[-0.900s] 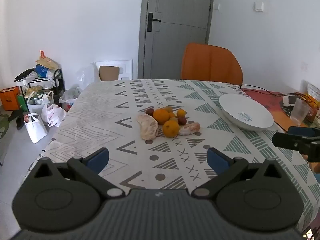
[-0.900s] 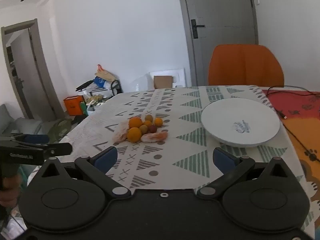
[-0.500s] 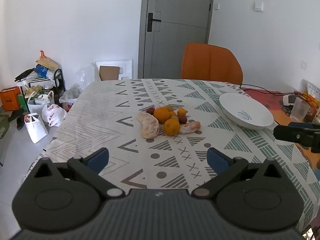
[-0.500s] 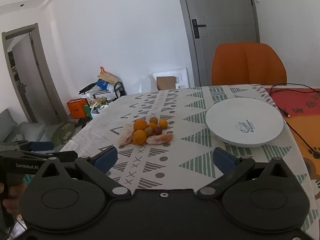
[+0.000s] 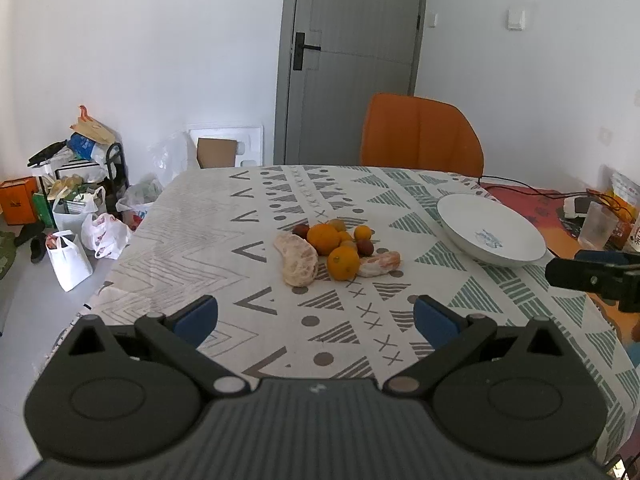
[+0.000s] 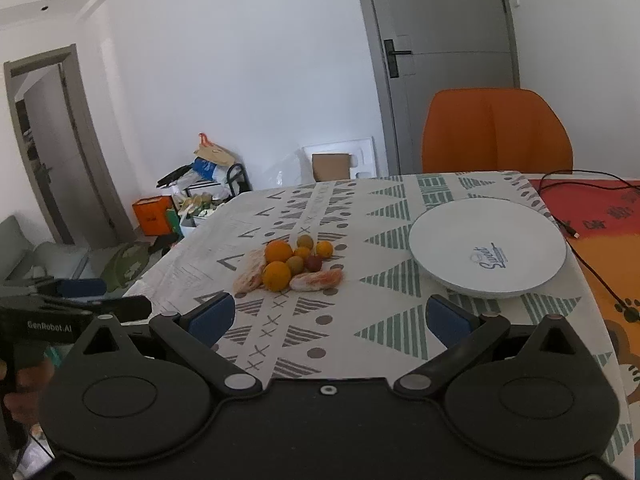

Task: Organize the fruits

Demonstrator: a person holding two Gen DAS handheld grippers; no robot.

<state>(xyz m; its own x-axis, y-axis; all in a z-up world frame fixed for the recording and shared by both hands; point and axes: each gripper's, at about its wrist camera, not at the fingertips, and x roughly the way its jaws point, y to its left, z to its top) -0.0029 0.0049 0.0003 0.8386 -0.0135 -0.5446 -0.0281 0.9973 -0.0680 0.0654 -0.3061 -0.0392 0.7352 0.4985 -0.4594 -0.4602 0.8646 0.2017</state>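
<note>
Both the left gripper and right gripper hang over the table's near edge, jaws spread wide, holding nothing. The fruit pile sits mid-table, unobstructed; the white plate lies toward the right edge, the orange chair beyond the far edge.

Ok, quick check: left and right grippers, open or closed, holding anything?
Left gripper: open, holding nothing, short of the fruit pile.
Right gripper: open, holding nothing.
</note>
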